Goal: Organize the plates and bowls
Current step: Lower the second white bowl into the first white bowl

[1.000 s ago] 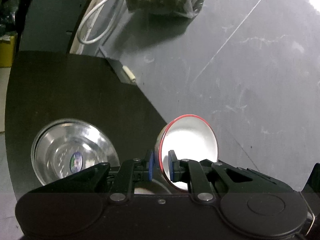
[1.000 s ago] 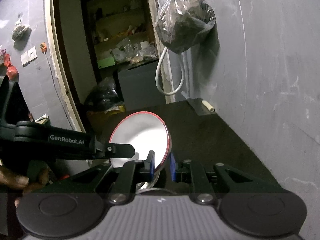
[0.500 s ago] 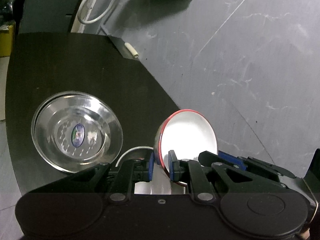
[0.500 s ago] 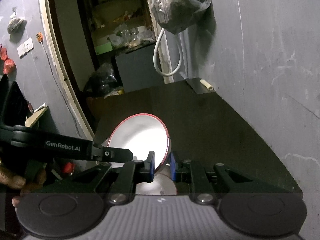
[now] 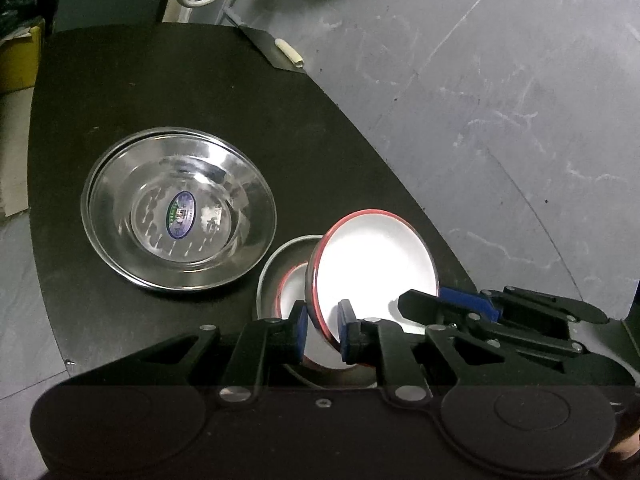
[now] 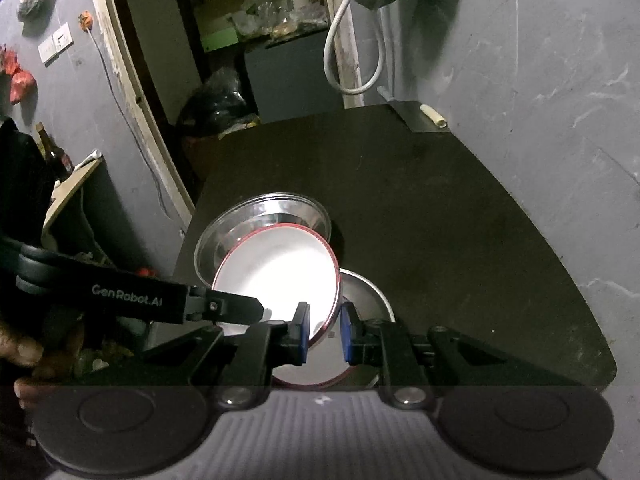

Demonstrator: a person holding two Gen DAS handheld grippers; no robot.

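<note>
Left gripper [image 5: 322, 322]: clenched on the rim of a red-rimmed white bowl [image 5: 372, 264], blue pads either side of the rim's lower left edge. Bowl tilted, its white inside facing the camera, lower centre of the left wrist frame.

Right gripper [image 6: 324, 328]: clamped on the opposite rim of the same bowl [image 6: 280, 276]; its black fingers with one blue pad enter the left wrist frame at lower right [image 5: 472, 304].

Second red-rimmed white bowl [image 5: 294, 288]: below and left of the held bowl, seated inside a small steel bowl [image 5: 276, 264], mostly covered by the held bowl.

Large steel plate [image 5: 178, 210]: centre left of the left wrist frame, just beside the small steel bowl, with an oval sticker in its middle.

Black table [image 5: 200, 92]: bears all dishes, butts against the grey wall [image 5: 500, 80] at right.

Small pale cylinder [image 5: 290, 52]: far corner of the table, upper centre.

White hose [image 6: 352, 52]: hangs looped on the wall, top of the right wrist frame.

Person's hand [image 6: 24, 356]: lower left edge of the right wrist frame, behind the left gripper's body.
</note>
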